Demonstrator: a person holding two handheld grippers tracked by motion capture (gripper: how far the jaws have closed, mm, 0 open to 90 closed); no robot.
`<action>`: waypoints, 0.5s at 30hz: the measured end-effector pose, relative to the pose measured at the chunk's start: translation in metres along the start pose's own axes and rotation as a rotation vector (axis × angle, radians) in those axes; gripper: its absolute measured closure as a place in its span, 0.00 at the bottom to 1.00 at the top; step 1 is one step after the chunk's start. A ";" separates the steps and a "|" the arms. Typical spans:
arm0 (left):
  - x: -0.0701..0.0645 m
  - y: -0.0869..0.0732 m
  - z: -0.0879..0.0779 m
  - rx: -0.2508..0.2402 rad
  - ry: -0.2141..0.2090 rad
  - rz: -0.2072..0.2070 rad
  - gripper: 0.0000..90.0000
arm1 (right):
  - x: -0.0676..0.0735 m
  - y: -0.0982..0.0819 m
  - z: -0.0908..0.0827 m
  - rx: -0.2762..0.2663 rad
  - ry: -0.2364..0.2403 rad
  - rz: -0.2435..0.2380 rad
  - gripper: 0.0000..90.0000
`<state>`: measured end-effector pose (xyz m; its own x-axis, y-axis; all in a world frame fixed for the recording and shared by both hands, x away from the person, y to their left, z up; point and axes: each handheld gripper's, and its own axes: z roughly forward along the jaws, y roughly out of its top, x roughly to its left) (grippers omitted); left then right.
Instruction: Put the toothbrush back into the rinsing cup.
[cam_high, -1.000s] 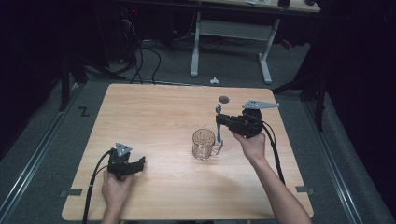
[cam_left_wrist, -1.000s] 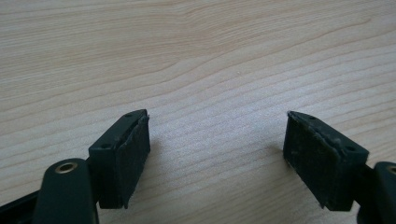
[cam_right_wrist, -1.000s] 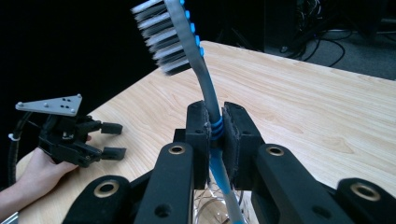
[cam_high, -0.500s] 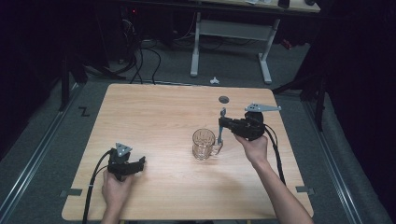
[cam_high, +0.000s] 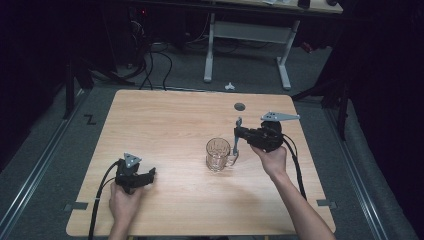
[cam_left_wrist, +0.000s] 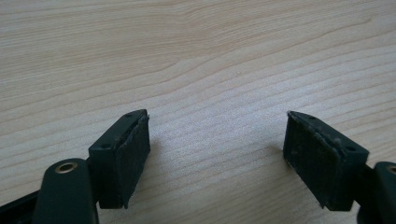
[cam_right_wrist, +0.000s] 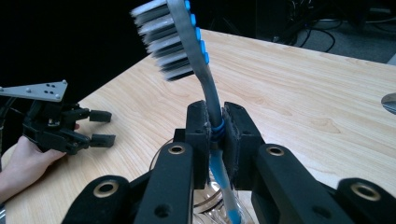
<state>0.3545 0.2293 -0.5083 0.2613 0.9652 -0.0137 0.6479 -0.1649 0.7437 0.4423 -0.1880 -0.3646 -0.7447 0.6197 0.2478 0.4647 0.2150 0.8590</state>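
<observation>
Right gripper (cam_right_wrist: 215, 135) clamped on the neck of a toothbrush (cam_right_wrist: 187, 46), bristle head up and tilted, blue-and-grey handle running down between the pads into a glass mug (cam_high: 218, 154). Mug upright near the middle of the wooden table (cam_high: 165, 120), gripper just to its right and above the rim, held in the right hand (cam_high: 272, 160). Left gripper (cam_left_wrist: 217, 158), jaws spread wide with bare wood between them, low over the table well left of the mug, near the front edge. Small dark disc (cam_high: 240, 106) on the table beyond the mug.
</observation>
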 end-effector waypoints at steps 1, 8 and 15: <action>0.000 0.000 0.000 0.000 0.000 0.000 0.26 | 0.000 -0.001 0.000 0.001 -0.005 -0.001 0.90; 0.000 0.000 0.000 0.000 -0.001 0.001 0.26 | 0.000 -0.003 0.000 0.013 -0.019 -0.005 0.90; 0.000 0.000 0.000 0.000 -0.001 0.001 0.26 | -0.002 -0.007 0.001 0.026 -0.032 -0.002 0.90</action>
<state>0.3545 0.2293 -0.5083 0.2629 0.9647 -0.0135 0.6476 -0.1661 0.7437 0.4406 -0.1899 -0.3712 -0.7300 0.6430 0.2316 0.4762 0.2354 0.8473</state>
